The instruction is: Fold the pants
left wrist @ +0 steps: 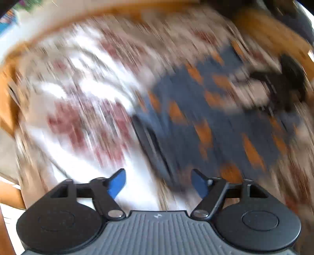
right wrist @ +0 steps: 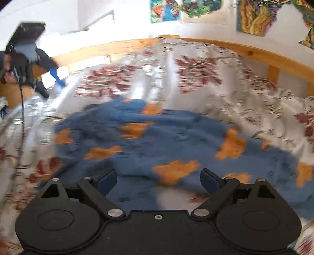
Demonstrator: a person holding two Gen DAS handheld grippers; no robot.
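Blue pants with orange patches (right wrist: 157, 137) lie bunched on a bed with a white, red-flowered cover (right wrist: 196, 72). In the right wrist view my right gripper (right wrist: 158, 181) hovers open just over the near edge of the pants, nothing between its blue pads. The left gripper (right wrist: 49, 68) shows far left there, held up by a hand, away from the pants. In the heavily blurred left wrist view the left gripper (left wrist: 159, 182) is open and empty above the cover, with the pants (left wrist: 206, 121) ahead to the right and the other gripper (left wrist: 284, 84) beyond them.
A wooden bed frame (right wrist: 255, 53) runs around the far edge of the bed. Colourful pictures (right wrist: 253, 17) hang on the white wall behind. A black cable (right wrist: 22, 106) drops from the left gripper. Motion blur smears most of the left wrist view.
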